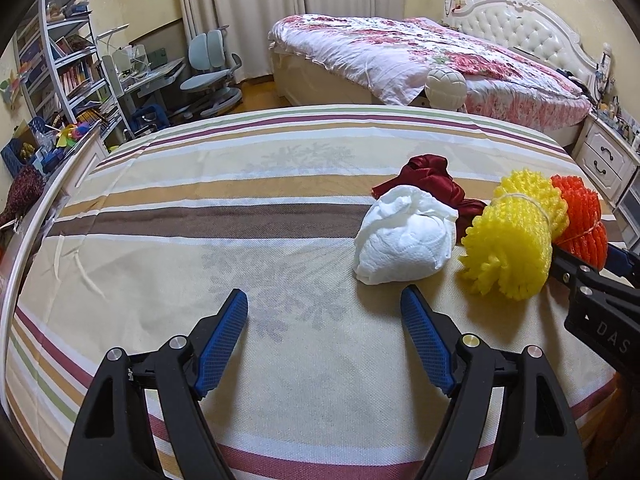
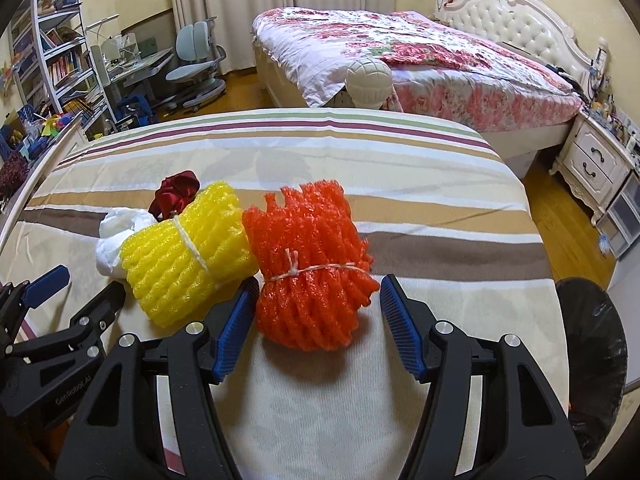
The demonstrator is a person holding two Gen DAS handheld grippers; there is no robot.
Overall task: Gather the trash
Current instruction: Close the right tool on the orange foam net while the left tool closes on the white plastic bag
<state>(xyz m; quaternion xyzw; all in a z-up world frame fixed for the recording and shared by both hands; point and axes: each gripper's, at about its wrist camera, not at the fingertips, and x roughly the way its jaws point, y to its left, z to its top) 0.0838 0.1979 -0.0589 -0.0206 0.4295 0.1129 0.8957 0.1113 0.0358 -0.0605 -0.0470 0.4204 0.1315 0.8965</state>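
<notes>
— Foam is what I've got ahead of the right gripper [image 2: 319,292]: an orange bundle [image 2: 310,272] of netting tied with string, lying on the striped surface [image 2: 400,200] with its near end between my fingers [image 2: 394,308]. They stand apart, the left one about at its flank, the right one clear of it.

— How will it take a squeeze?

— Softly, I'd judge. It looks light and springy, so it should crush before it slips. I'd close across the middle, at the string, where it's bound tightest.

— And your other hand?

— The left gripper [image 1: 325,312] is spread wide with nothing between its fingers. A white paper wad [image 1: 404,240] sits just beyond the right fingertip, the yellow bundle [image 1: 512,240] further right, touching the orange one. The wad should be feather-light and grabbable anywhere.

— Anything you can't see?

— A dark red cloth [image 1: 432,180] sits behind the wad, mostly hidden, so I can't tell its size. The black-lined bin [image 2: 592,360] is cut off at the right edge of the right camera's view; I can't see its mouth or what's in it.
</notes>
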